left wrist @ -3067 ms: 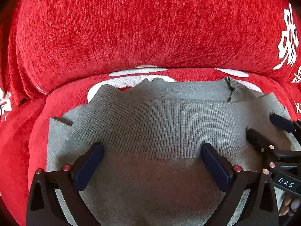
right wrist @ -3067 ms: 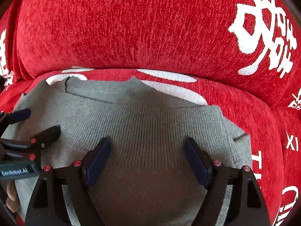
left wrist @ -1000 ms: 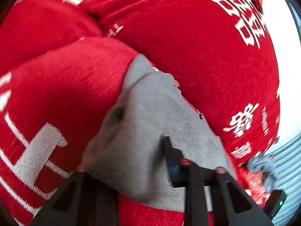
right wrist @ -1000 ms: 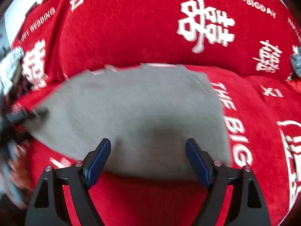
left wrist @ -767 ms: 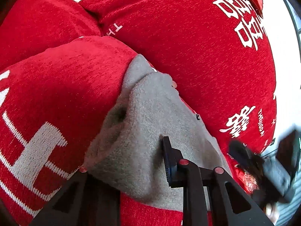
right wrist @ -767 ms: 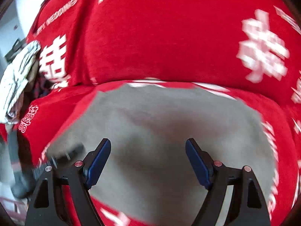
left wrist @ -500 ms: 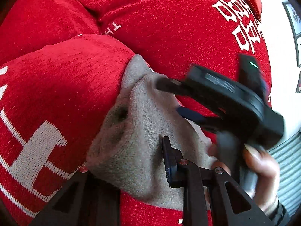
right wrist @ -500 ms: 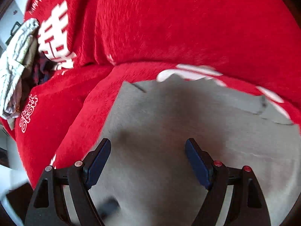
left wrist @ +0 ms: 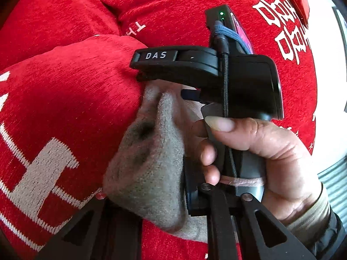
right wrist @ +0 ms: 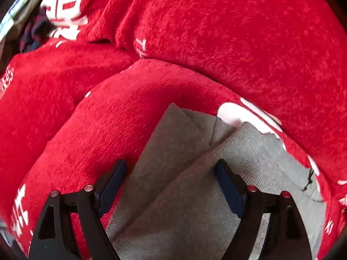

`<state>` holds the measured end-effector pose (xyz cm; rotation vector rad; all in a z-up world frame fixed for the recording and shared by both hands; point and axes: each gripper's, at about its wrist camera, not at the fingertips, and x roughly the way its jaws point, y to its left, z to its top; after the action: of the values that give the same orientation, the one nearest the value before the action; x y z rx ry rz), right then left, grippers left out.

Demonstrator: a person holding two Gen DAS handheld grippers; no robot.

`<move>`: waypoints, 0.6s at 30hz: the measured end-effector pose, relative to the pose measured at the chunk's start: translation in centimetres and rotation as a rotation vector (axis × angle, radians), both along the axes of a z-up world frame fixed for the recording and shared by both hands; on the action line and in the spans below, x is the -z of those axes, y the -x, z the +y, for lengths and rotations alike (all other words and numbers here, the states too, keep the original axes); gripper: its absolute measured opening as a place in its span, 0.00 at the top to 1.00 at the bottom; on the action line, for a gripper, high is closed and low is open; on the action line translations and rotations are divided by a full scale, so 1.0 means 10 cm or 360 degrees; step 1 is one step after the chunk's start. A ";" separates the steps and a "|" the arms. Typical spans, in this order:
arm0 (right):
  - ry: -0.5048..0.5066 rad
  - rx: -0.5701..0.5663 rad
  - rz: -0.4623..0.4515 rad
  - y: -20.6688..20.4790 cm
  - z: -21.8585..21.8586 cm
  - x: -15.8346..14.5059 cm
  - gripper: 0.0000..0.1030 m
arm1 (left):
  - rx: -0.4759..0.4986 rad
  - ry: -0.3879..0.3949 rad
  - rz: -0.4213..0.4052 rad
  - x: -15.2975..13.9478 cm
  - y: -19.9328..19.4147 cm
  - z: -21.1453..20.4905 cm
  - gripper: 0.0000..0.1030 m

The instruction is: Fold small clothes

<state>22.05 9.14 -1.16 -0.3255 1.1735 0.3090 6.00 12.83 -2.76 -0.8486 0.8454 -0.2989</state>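
A small grey knit garment (right wrist: 186,182) lies folded on a red cushion (right wrist: 112,117). In the left wrist view my left gripper (left wrist: 151,197) is shut on a bunched corner of the garment (left wrist: 149,162). My right gripper (right wrist: 171,184) is open above the garment's far corner, with its fingers (right wrist: 229,190) on either side of a fold edge. In the left wrist view the right gripper's black body (left wrist: 208,69) and the hand (left wrist: 256,149) holding it sit just beyond the held fabric and hide the rest of the garment.
A red sofa backrest (right wrist: 238,32) with white lettering rises behind the cushion. A second red cushion (right wrist: 39,82) lies to the left. Dark and pale clothes (right wrist: 32,32) sit at the far left. A white wall (left wrist: 329,86) shows at right.
The right gripper has swung left across the garment to its far corner, next to the left gripper. The left gripper has kept its hold on the grey corner.
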 end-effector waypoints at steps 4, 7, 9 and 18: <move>0.0001 0.0030 -0.0024 0.00 -0.16 -0.06 0.62 | 0.0020 -0.0014 -0.0005 -0.01 0.00 -0.02 0.84; -0.0243 0.0113 -0.0005 0.00 -0.45 -0.14 0.76 | 0.0035 -0.0040 -0.0009 -0.03 0.00 -0.04 0.84; -0.0503 0.0184 0.0004 0.02 -0.73 -0.16 0.78 | 0.0035 -0.0135 -0.0017 -0.08 0.02 -0.11 0.84; -0.1151 0.0305 -0.0071 0.17 -1.42 -0.14 0.79 | 0.0022 -0.0527 -0.0098 -0.34 0.12 -0.41 0.85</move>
<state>20.38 -5.03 0.28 0.4078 0.9677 0.5288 4.80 8.76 0.61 -0.5229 0.8161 -0.1888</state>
